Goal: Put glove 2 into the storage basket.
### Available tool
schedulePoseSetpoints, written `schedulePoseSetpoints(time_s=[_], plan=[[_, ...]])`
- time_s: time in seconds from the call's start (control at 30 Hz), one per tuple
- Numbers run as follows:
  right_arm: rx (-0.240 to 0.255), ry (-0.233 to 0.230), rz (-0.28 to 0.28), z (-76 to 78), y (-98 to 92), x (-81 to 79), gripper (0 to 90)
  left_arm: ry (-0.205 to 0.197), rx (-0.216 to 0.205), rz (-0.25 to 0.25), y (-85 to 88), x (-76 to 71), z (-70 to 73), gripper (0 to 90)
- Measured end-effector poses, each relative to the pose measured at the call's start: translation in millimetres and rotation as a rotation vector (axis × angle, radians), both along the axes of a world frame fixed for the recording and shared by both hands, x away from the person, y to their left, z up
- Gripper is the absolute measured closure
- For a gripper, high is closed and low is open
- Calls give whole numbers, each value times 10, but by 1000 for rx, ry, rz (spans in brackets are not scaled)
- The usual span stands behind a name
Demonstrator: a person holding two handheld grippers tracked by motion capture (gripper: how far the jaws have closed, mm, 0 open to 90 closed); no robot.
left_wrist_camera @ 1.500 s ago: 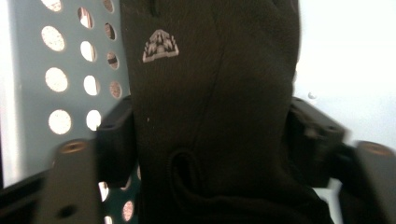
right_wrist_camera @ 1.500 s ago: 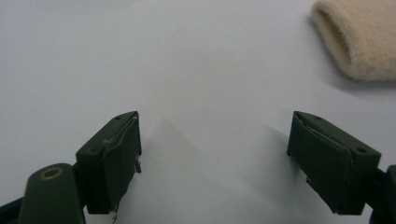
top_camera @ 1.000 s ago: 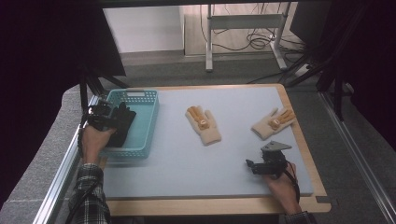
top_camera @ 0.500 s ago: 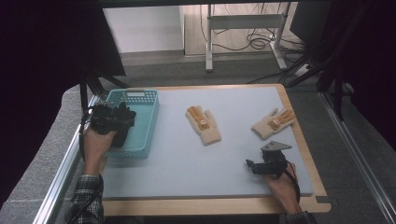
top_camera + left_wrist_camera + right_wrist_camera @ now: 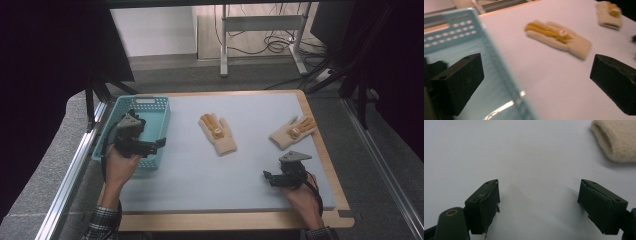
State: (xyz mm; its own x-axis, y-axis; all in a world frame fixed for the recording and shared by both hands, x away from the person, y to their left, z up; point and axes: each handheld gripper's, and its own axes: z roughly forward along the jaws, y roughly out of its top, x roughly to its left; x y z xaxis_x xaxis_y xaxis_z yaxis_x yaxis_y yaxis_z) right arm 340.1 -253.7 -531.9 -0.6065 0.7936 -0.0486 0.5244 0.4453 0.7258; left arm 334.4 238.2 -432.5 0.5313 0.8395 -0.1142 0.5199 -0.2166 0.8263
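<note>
The cream knitted glove with orange-yellow fingers (image 5: 218, 132) lies flat at the middle of the pale grey-blue tabletop (image 5: 200, 175), fingers pointing to the far left and cuff toward the near right. In the left gripper view this glove (image 5: 559, 37) sits ahead of the jaws on bare surface, touching nothing else.

To its left, the left claw (image 5: 159, 143) hangs over the right wall of the light blue perforated plastic basket (image 5: 150, 107), which stands at the tabletop's left edge. The jaws are spread wide and hold nothing; in the left gripper view one jaw is above the basket's (image 5: 451, 32) inside and the other above the tabletop, with the basket wall between them. The left hand (image 5: 121, 162) grips the tool from the near side.

A second cream glove with orange-yellow fingers (image 5: 292, 131) lies toward the far right, well apart from the first, its fingers pointing to the far right corner.

The right claw (image 5: 266, 177) sits low at the near right of the tabletop, pointing left, held by the right hand (image 5: 302, 195). In the right gripper view its jaws stand wide apart over bare tabletop, gripping nothing, and a cream cuff (image 5: 616, 140) lies at the upper right, clear of the jaws.
</note>
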Motion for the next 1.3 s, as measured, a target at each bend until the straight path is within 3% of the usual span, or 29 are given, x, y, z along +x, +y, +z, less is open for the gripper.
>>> schedulePoseSetpoints(time_s=[0.23,0.33,0.37,0.47,0.5,0.57,0.6,0.63,0.67,0.7,0.73,0.87,1.1,1.13,1.3], plan=[[1,-2,0,-1,0,0,169,-26,-13,-97,-358,-216,-128,0],[2,-1,0,-1,-1,0,168,-28,2,-148,-568,-338,-239,0],[2,-1,0,-1,-1,0,168,-28,2,-148,-568,-338,-239,0],[3,-1,1,-1,-1,0,166,-18,11,-180,-757,-423,-420,0],[3,-1,1,-1,-1,0,166,-18,11,-180,-757,-423,-420,0],[3,0,3,-1,-1,1,158,-8,16,-184,-828,-444,-535,0],[3,1,7,-2,1,1,147,7,25,-190,-886,-452,-660,0],[3,1,7,-2,1,1,147,7,25,-190,-886,-452,-660,0],[-1,4,12,-3,6,2,131,26,48,-185,-932,-454,-788,0],[-1,4,12,-3,6,2,131,26,48,-185,-932,-454,-788,0],[0,5,12,-3,6,3,129,39,84,-173,-952,-453,-899,0],[-1,6,12,-2,6,3,130,64,122,-148,-954,-477,-1063,1],[2,6,10,1,4,3,146,98,162,-142,-954,-481,-1158,20],[4,3,7,3,1,-1,164,118,189,-149,-982,-460,-1170,35],[7,-4,7,18,-20,-6,243,124,179,-147,-972,-453,-1173,32]])
